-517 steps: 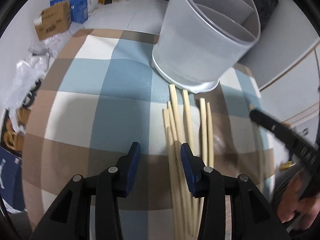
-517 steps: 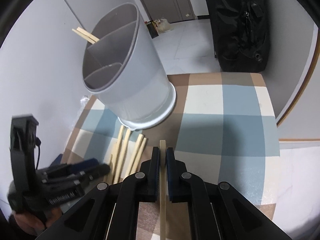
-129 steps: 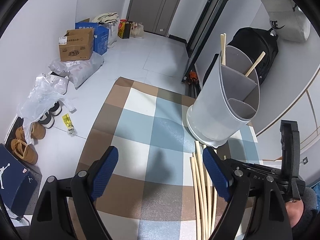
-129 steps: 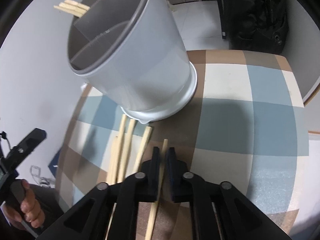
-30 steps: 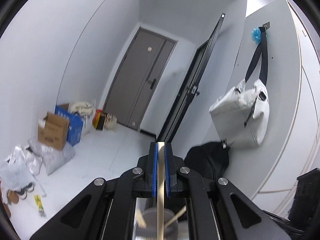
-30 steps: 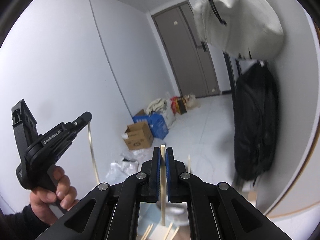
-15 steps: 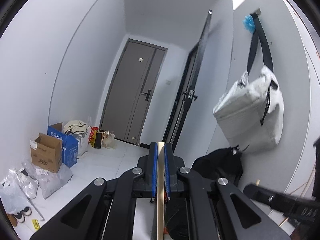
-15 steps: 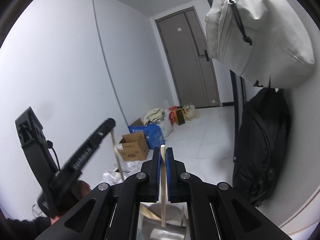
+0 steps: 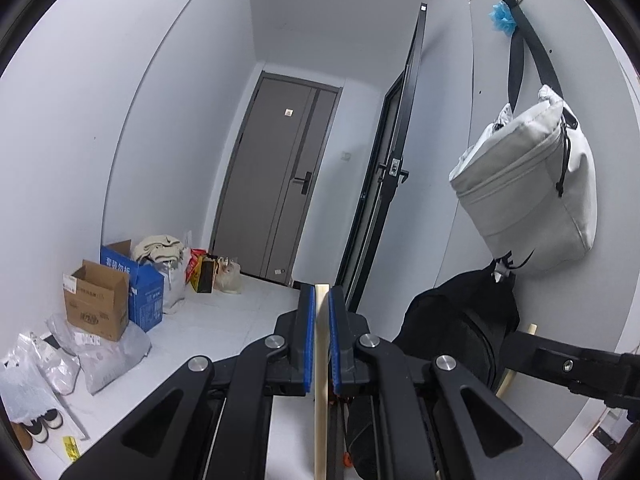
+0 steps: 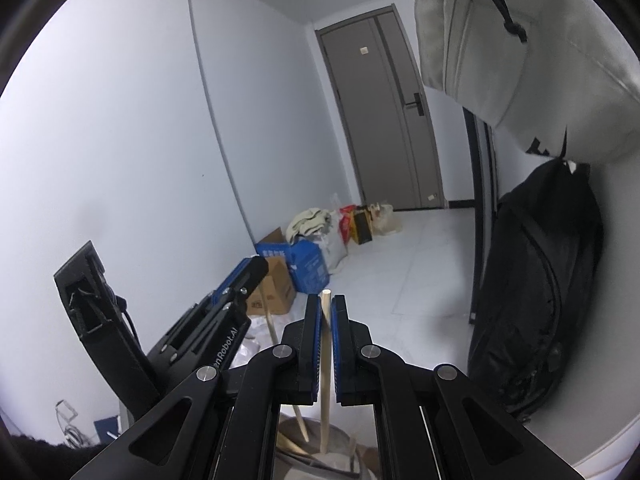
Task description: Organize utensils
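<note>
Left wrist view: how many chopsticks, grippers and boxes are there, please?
Chopsticks: 2 (left chopstick, right chopstick)
Grippers: 2 (left gripper, right gripper)
Boxes: 2 (brown box, blue box)
Total: 6

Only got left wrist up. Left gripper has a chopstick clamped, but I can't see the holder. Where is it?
Observer: The utensil holder shows at the bottom of the right wrist view, below the right gripper.
Operator: Is the right gripper carrying anything?
Observer: Yes, it is shut on its own chopstick, held upright, with the lower end down inside the holder.
Operator: Anything already in the holder?
Observer: At least one other chopstick leans inside; the gripper body hides the rest.
Operator: Where's my left gripper relative to that?
Observer: The left gripper sits left of the right gripper, its chopstick hanging toward the holder.
</note>
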A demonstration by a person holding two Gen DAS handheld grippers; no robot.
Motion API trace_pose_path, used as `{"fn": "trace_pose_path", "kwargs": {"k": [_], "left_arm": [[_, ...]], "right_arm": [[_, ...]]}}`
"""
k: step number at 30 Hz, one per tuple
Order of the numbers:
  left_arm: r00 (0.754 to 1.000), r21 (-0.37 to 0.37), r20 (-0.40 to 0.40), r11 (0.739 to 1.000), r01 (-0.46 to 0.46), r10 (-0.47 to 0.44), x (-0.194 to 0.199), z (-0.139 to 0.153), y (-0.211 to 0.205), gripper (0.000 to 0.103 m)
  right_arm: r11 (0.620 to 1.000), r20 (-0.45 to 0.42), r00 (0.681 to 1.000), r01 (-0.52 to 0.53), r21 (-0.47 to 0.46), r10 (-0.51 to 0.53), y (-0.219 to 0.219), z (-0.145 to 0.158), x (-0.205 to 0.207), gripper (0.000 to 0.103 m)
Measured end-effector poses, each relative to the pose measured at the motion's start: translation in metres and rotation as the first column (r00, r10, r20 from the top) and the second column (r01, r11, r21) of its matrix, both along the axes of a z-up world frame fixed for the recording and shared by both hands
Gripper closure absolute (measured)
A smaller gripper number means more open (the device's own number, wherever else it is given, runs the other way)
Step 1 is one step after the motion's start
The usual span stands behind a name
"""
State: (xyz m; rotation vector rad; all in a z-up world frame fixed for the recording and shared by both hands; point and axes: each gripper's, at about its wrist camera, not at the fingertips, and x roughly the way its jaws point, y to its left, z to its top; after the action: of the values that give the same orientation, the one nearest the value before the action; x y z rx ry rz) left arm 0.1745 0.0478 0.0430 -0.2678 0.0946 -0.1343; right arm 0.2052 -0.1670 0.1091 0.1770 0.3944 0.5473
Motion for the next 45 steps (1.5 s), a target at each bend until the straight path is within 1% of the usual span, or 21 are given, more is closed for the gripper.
{"fn": "trace_pose_path", "kwargs": {"k": [4,8,16,23,26,30,32,33,35,36,37,40,41,42,43,44,45], "left_arm": [[1.000,0.008,0.006,1.000,0.004,-0.004,-0.002,-0.005,-0.004,0.100],[1.000,0.022,0.007,1.000,0.022,-0.022,-0.002,-0.007,-0.007,0.100],[0.997,0.083,0.057,0.995,0.051,-0.055,-0.011,-0.008,-0.015,0.100],[0.996,0.083,0.011,0.993,0.090,-0.091,-0.012,-0.014,-0.017,0.100],[0.990,0.079,-0.022,0.987,0.141,-0.139,-0.012,-0.018,-0.015,0.100],[0.982,0.095,-0.072,0.979,0.180,-0.174,-0.015,-0.023,-0.016,0.100],[0.968,0.093,-0.120,0.969,0.231,-0.219,-0.016,-0.023,-0.017,0.100],[0.957,0.092,-0.155,0.961,0.261,-0.245,-0.015,-0.022,-0.019,0.100],[0.936,0.085,-0.227,0.952,0.294,-0.269,-0.013,-0.022,-0.019,0.100],[0.922,0.071,-0.261,0.947,0.315,-0.287,-0.011,-0.023,-0.019,0.100],[0.899,0.042,-0.302,0.938,0.345,-0.317,-0.008,-0.024,-0.016,0.100],[0.859,-0.005,-0.371,0.926,0.378,-0.353,-0.007,-0.021,-0.011,0.100],[0.857,-0.006,-0.377,0.926,0.378,-0.352,-0.010,-0.019,-0.011,0.096],[0.859,0.002,-0.376,0.927,0.376,-0.347,-0.013,-0.016,-0.010,0.092],[0.860,0.009,-0.376,0.927,0.376,-0.345,-0.016,-0.015,-0.010,0.080],[0.861,0.015,-0.374,0.927,0.376,-0.343,-0.020,-0.012,-0.011,0.064],[0.863,0.019,-0.373,0.927,0.374,-0.340,-0.023,-0.010,-0.012,0.058]], "right_arm": [[1.000,-0.014,1.000,-0.009,-0.007,0.009,0.003,-0.010,0.004,0.099],[0.999,-0.013,1.000,-0.011,-0.040,0.010,0.007,-0.018,0.003,0.099],[0.999,-0.046,0.999,-0.020,-0.046,0.018,0.004,-0.035,0.006,0.099],[0.999,-0.093,0.995,-0.026,-0.035,0.023,0.001,-0.048,0.016,0.099],[0.998,-0.104,0.994,-0.044,-0.044,0.039,0.003,-0.051,0.021,0.099],[0.996,-0.124,0.991,-0.065,-0.060,0.058,0.003,-0.057,0.021,0.099],[0.995,-0.139,0.988,-0.079,-0.056,0.071,0.003,-0.060,0.022,0.098],[0.995,-0.146,0.986,-0.084,-0.048,0.076,0.002,-0.062,0.022,0.098],[0.996,-0.163,0.983,-0.092,-0.016,0.088,-0.001,-0.064,0.022,0.096],[0.995,-0.172,0.980,-0.096,0.011,0.096,-0.004,-0.064,0.023,0.095],[0.995,-0.178,0.979,-0.094,0.030,0.098,-0.007,-0.064,0.023,0.095],[0.991,-0.181,0.978,-0.083,0.102,0.100,-0.019,-0.059,0.018,0.093],[0.991,-0.180,0.979,-0.077,0.112,0.096,-0.021,-0.058,0.015,0.089],[0.989,-0.178,0.980,-0.070,0.127,0.092,-0.025,-0.056,0.012,0.079],[0.988,-0.176,0.980,-0.067,0.140,0.092,-0.027,-0.055,0.009,0.073],[0.985,-0.173,0.980,-0.066,0.158,0.093,-0.030,-0.055,0.005,0.067],[0.984,-0.171,0.981,-0.063,0.167,0.091,-0.032,-0.054,0.002,0.066]]}}
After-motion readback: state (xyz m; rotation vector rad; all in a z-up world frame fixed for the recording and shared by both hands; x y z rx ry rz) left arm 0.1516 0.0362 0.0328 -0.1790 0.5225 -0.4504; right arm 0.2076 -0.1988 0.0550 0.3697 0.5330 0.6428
